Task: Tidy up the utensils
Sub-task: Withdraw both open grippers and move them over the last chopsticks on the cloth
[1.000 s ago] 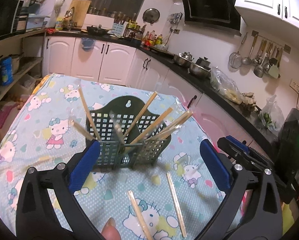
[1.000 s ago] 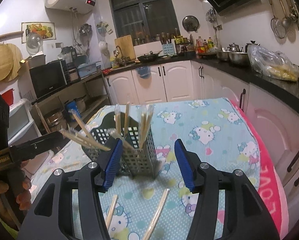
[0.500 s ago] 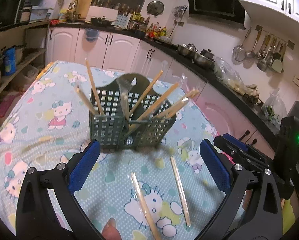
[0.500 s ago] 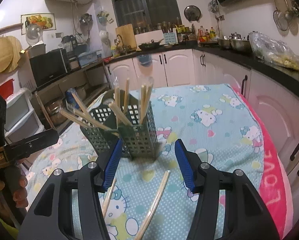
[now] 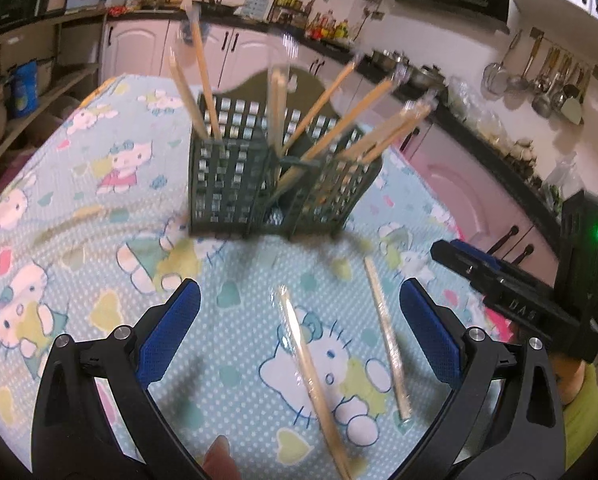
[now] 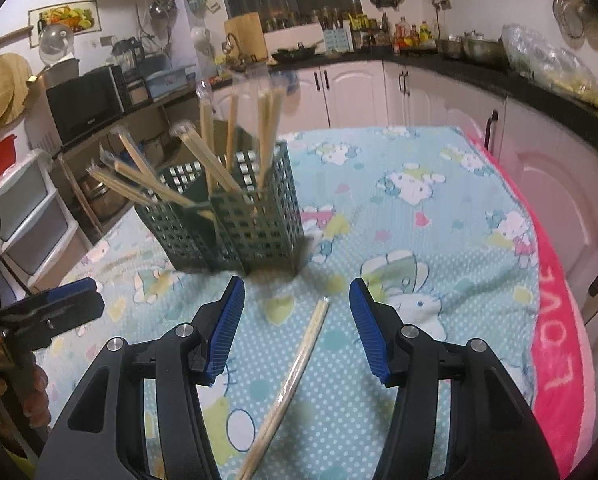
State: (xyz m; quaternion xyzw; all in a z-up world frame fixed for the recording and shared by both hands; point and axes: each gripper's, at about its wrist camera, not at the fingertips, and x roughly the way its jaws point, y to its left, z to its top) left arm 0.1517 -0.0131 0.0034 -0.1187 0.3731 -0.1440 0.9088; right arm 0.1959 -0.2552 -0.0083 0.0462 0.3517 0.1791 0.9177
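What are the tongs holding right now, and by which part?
Nothing. The left tongs and right tongs both stand open above wrapped chopsticks lying loose on the cloth; no pad touches one.

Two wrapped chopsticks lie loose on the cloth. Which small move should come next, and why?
Probably lower the right gripper onto the chopstick lying between its open, empty jaws and close on it; the green holder behind already has the others.
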